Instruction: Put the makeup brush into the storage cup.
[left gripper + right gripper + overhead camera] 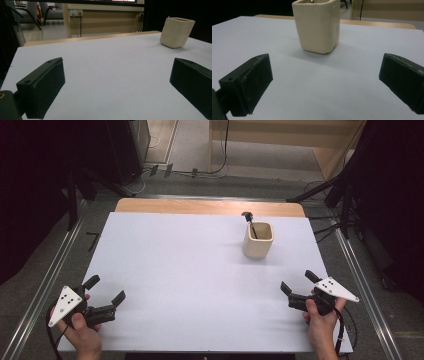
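Observation:
A cream square cup [258, 240] stands upright on the white table [190, 270], toward the back right. A dark utensil [249, 221] leans out of it, its head above the far rim. My left gripper [106, 289] rests at the front left corner, held in a hand, jaws wide open with nothing between them. My right gripper [298, 281] sits at the front right, also open and empty. The cup [177, 32] appears far off to the right in the left gripper view. In the right gripper view the cup [318, 26] stands straight ahead, a short way beyond the jaws.
A wooden strip [210, 207] runs along the table's far edge. Metal rails [50, 280] flank the table on both sides. Dark stands and cables [330, 195] crowd the floor at the back right. A wooden cabinet [102, 21] stands beyond the table.

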Tool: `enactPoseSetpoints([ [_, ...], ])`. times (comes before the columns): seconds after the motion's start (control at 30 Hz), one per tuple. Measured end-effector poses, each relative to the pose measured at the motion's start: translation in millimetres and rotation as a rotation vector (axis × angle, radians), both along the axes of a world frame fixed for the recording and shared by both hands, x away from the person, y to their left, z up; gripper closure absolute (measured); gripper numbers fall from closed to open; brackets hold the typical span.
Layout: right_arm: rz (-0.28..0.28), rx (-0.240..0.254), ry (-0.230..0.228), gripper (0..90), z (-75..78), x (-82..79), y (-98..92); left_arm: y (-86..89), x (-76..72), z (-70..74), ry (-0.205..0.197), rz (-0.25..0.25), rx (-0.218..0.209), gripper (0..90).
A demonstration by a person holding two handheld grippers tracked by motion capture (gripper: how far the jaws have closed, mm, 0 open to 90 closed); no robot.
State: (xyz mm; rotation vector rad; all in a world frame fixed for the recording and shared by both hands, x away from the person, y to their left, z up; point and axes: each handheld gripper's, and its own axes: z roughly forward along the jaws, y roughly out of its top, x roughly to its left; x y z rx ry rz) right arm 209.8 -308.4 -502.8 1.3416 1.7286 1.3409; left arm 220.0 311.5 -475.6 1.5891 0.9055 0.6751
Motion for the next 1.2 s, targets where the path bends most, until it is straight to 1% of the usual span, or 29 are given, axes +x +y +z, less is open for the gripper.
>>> enactPoseSetpoints([
  [0.2,-0.006,-0.002,-0.001,0.0,-1.7,-9.5,-5.2,-0.5,0.0,-0.1,0.001,-0.002,0.001,0.4],
  [0.3,-0.005,-0.002,0.004,0.0,-2.6,-13.0,-7.5,1.1,-0.2,0.3,-0.003,0.000,-0.009,0.4],
  [0.37,-0.003,-0.006,-0.001,0.0,-2.7,-15.3,-8.7,2.4,-0.2,0.4,-0.004,0.004,-0.010,0.4],
  [0.43,0.001,0.001,-0.002,0.0,-2.2,-18.6,-8.9,2.9,-0.3,0.3,-0.003,0.006,-0.017,0.4],
  [0.5,0.003,-0.016,-0.008,0.0,-1.5,-22.3,-8.6,2.8,0.0,0.3,-0.003,0.003,-0.014,0.4],
  [0.63,0.010,-0.018,-0.007,0.0,0.1,-32.3,-9.5,2.0,-0.6,0.9,-0.005,0.003,-0.014,0.4],
  [0.7,0.007,-0.016,-0.011,0.0,1.1,-38.5,-11.8,2.6,-0.8,1.1,-0.007,0.003,-0.012,0.4],
  [0.73,0.006,-0.008,-0.012,0.0,1.4,-41.3,-13.2,3.0,-0.7,1.0,-0.005,0.002,-0.012,0.4],
  [0.87,-0.006,0.007,-0.011,0.0,1.6,-48.2,-19.3,3.2,-0.8,0.9,-0.006,0.002,-0.016,0.4],
  [1.0,-0.010,0.014,-0.009,0.0,0.6,-49.1,-21.7,2.1,-1.0,0.8,-0.006,0.000,-0.019,0.4],
  [1.1,-0.009,0.016,0.001,0.0,-1.8,-47.3,-21.1,1.8,-0.6,0.6,-0.005,0.000,-0.018,0.4],
  [1.2,-0.007,0.012,0.005,0.0,-3.3,-46.2,-20.2,1.2,-0.3,0.5,-0.005,0.001,-0.016,0.4],
])
